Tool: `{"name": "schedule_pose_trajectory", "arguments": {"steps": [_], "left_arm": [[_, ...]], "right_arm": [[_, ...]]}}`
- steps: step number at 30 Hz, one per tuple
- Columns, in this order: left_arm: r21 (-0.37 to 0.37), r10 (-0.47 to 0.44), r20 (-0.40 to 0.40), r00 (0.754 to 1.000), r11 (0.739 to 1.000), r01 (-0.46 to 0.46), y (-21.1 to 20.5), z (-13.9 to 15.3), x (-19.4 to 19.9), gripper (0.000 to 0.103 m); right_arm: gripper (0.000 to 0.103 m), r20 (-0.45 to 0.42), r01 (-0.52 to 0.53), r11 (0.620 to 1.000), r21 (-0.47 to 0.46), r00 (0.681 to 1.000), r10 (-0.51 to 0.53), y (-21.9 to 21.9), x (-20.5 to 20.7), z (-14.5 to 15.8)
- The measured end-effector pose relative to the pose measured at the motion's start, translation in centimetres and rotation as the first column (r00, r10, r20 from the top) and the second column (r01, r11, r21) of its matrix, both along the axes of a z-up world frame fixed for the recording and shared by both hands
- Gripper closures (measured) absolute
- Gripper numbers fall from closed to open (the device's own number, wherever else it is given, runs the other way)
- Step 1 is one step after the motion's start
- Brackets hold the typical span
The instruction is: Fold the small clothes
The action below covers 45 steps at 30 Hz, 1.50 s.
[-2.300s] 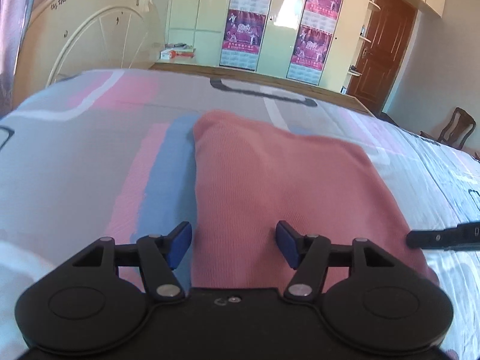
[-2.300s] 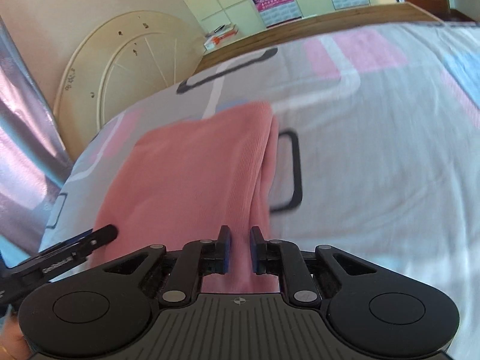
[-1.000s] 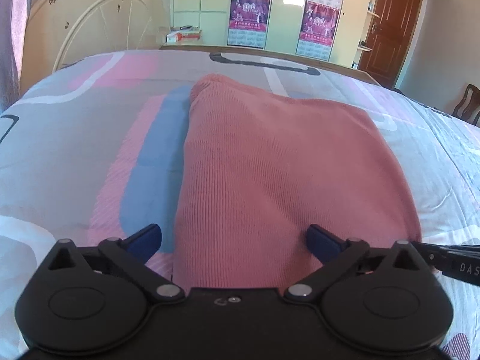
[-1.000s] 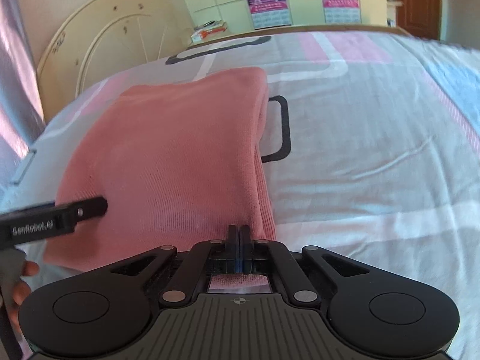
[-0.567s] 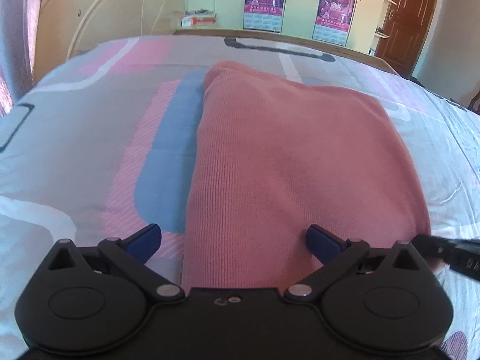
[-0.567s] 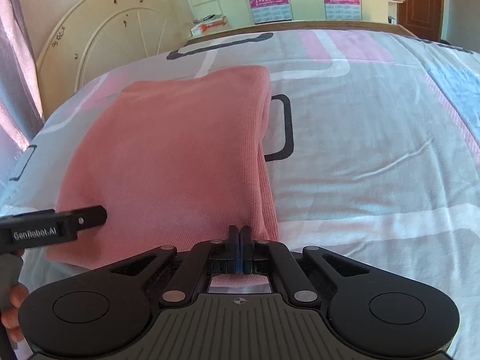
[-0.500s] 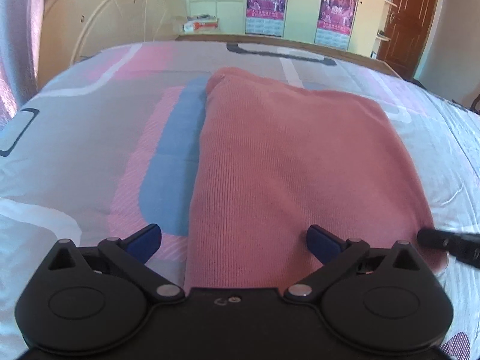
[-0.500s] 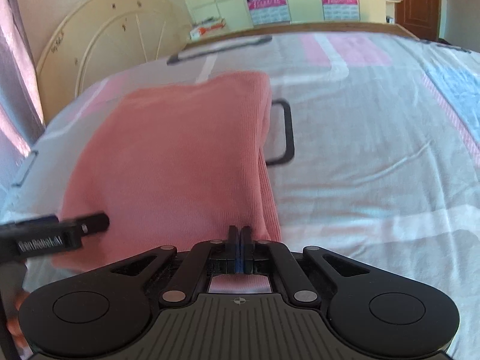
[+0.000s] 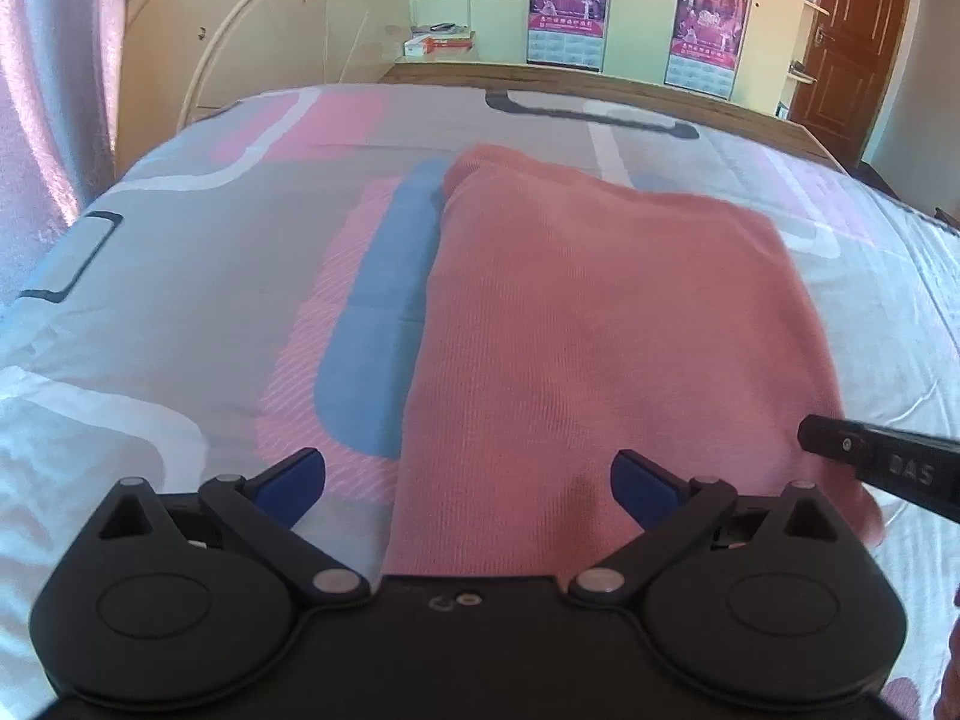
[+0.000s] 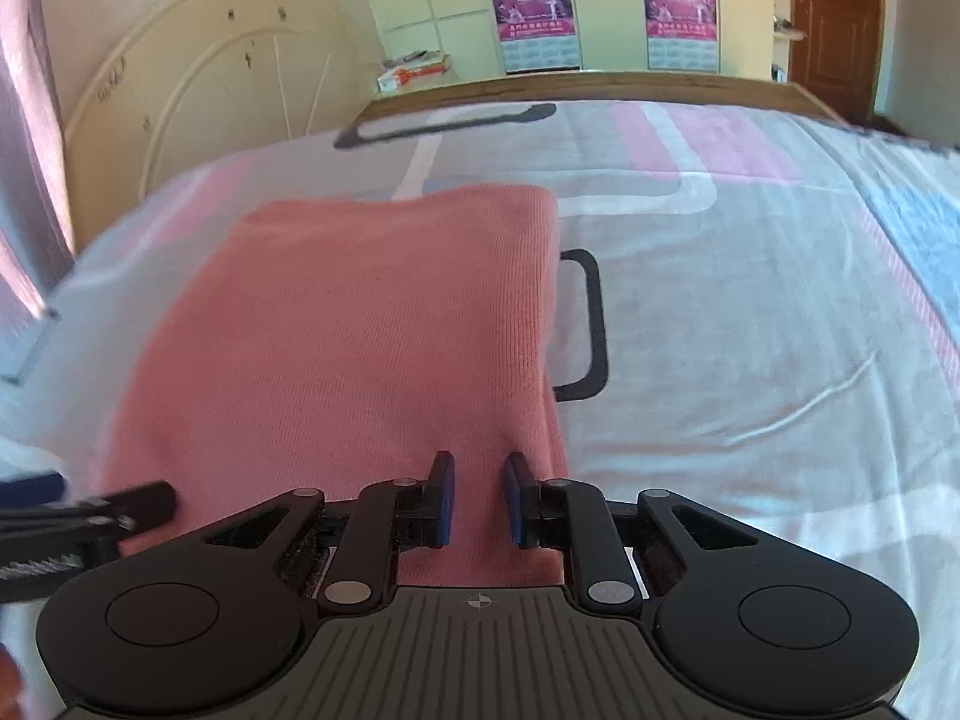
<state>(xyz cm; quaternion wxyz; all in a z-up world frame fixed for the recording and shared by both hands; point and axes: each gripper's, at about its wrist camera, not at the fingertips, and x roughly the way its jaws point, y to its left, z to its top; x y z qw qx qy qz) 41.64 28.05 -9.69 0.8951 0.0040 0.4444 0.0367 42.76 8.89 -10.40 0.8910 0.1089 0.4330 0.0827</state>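
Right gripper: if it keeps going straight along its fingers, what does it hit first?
Most likely the pink folded garment. The right gripper, jaws just opening, angles down over the garment's near right corner, with the bedsheet underneath. Depth unclear.

One pink garment (image 9: 600, 324), folded, lying ahead of and between both sets of jaws
One bed sheet (image 9: 198, 276), patterned, under garment, spreading either side of jaws
Two grippers: left gripper (image 9: 468, 477), right gripper (image 10: 478, 498)
Two posters (image 10: 528, 6) far ahead of jaws, on cupboard doors
One headboard (image 10: 198, 90), curved, ahead and left of jaws
One brown door (image 10: 834, 18) ahead and right
One stack of books (image 10: 414, 69) beyond bed
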Motion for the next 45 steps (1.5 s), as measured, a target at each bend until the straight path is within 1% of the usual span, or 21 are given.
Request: {"name": "schedule_pose_trajectory", "arguments": {"steps": [1, 2, 3, 5, 6, 8, 11, 14, 17, 20, 22, 24, 26, 28, 33, 36, 39, 45], "left_arm": [[0.008, 0.001, 0.01, 1.0, 1.0, -0.001, -0.1, 0.4, -0.4, 0.002], [0.018, 0.0, 0.022, 1.0, 1.0, 0.0, -0.2, 1.0, -0.8, 0.002], [0.028, -0.004, 0.03, 1.0, 1.0, 0.003, -0.4, 1.5, -1.3, 0.001], [0.044, -0.015, 0.041, 0.999, 0.999, 0.014, -0.6, 2.6, -2.3, 0.001], [0.049, -0.023, 0.047, 0.999, 0.999, 0.02, -0.8, 3.1, -2.9, 0.001], [0.06, -0.04, 0.058, 0.998, 0.998, 0.036, -1.2, 4.3, -4.5, 0.001], [0.073, -0.069, 0.083, 0.994, 0.995, 0.063, -1.9, 6.2, -7.5, 0.001], [0.083, -0.09, 0.123, 0.988, 0.993, 0.08, -2.5, 8.1, -11.2, 0.001], [0.078, -0.086, 0.154, 0.984, 0.994, 0.075, -3.0, 9.8, -15.6, 0.001], [0.028, -0.073, 0.19, 0.979, 0.997, 0.069, -3.4, 11.3, -20.6, 0.001], [0.002, -0.043, 0.208, 0.977, 0.999, 0.044, -3.6, 12.3, -23.9, 0.001], [-0.004, -0.03, 0.224, 0.974, 0.999, 0.031, -3.9, 13.2, -27.0, 0.001], [0.012, -0.03, 0.234, 0.972, 1.0, 0.028, -4.2, 13.9, -29.6, 0.001], [0.022, -0.029, 0.24, 0.97, 0.999, 0.025, -4.4, 14.6, -31.6, 0.001], [0.02, -0.016, 0.27, 0.963, 1.0, 0.011, -4.2, 16.2, -35.6, 0.001], [0.027, -0.014, 0.284, 0.959, 1.0, 0.006, -4.2, 16.9, -37.3, 0.001], [0.028, -0.008, 0.299, 0.954, 1.0, 0.0, -4.2, 17.4, -38.2, 0.001], [0.037, -0.005, 0.318, 0.948, 0.999, -0.008, -4.4, 17.8, -39.5, 0.001]], "right_arm": [[0.065, 0.001, -0.001, 1.0, 0.029, 1.0, 0.001, -0.3, -0.5, 0.4], [0.055, 0.004, -0.003, 0.999, 0.042, 1.0, 0.003, -0.4, -1.1, 0.9], [0.04, 0.01, -0.009, 0.999, 0.041, 1.0, 0.008, -0.4, -1.7, 1.4], [0.038, 0.032, -0.033, 0.999, 0.027, 0.999, 0.033, -0.4, -3.4, 2.6], [0.038, 0.029, -0.048, 0.999, 0.02, 0.998, 0.047, -0.3, -4.2, 3.0], [0.037, 0.0, -0.07, 0.997, 0.018, 0.998, 0.07, -0.5, -5.8, 3.9], [0.034, -0.042, -0.116, 0.992, 0.049, 0.992, 0.118, -1.3, -8.7, 5.2], [0.028, -0.017, -0.137, 0.99, 0.036, 0.99, 0.137, -1.9, -12.4, 7.0], [0.023, 0.053, -0.122, 0.992, 0.018, 0.991, 0.121, -2.7, -17.0, 9.2], [0.015, 0.162, -0.066, 0.998, -0.021, 0.984, 0.068, -3.5, -22.5, 11.4], [0.011, 0.26, -0.005, 0.997, -0.075, 0.965, 0.025, -3.7, -26.8, 12.7], [0.009, 0.338, 0.042, 0.992, -0.116, 0.941, 0.0, -3.9, -30.8, 13.9], [0.006, 0.402, 0.073, 0.99, -0.121, 0.916, -0.019, -4.2, -34.4, 15.1], [0.004, 0.434, 0.098, 0.989, -0.109, 0.9, -0.042, -4.3, -37.1, 16.0], [0.002, 0.474, 0.095, 0.994, -0.063, 0.879, -0.054, -4.6, -41.2, 17.5], [0.001, 0.482, 0.086, 0.994, -0.07, 0.875, -0.042, -4.3, -42.4, 17.9], [0.001, 0.492, 0.071, 0.995, -0.065, 0.87, -0.03, -4.4, -44.0, 18.2], [0.001, 0.504, 0.063, 0.996, -0.069, 0.864, -0.02, -4.2, -44.7, 18.6]]}}
